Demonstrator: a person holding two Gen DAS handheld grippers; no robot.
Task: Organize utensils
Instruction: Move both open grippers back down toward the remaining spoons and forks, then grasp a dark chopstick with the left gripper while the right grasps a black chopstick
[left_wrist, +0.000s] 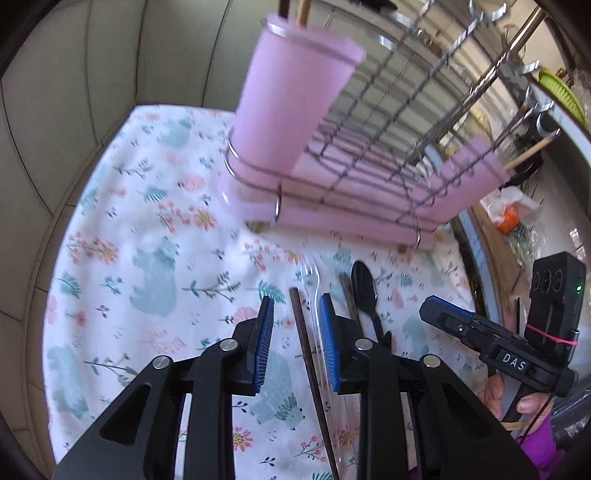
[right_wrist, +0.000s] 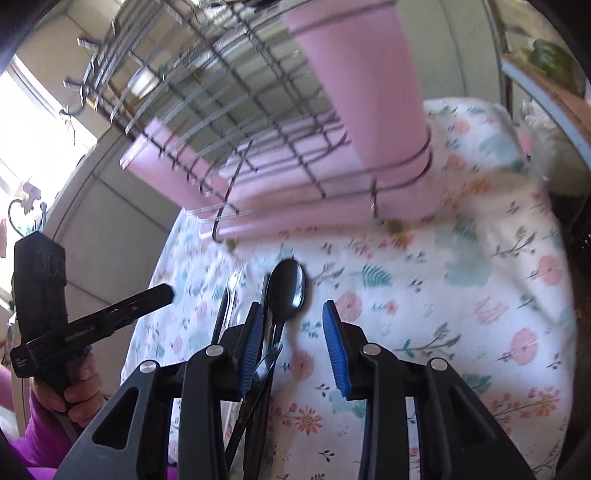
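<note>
Floral cloth (left_wrist: 155, 236) covers the surface, with clear room left of the wire dish rack (left_wrist: 388, 122). Near the rack's front edge lie a brown chopstick (left_wrist: 301, 325), clear plastic fork (left_wrist: 314, 295) and glossy black spoon (right_wrist: 286, 288). Left tool (left_wrist: 295, 314) straddles chopstick and fork, untouched; right tool (right_wrist: 293, 321) gapes around the spoon handle.

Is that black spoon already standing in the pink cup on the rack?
No, the black spoon lies flat on the floral cloth, in front of the rack's pink cup.
</note>
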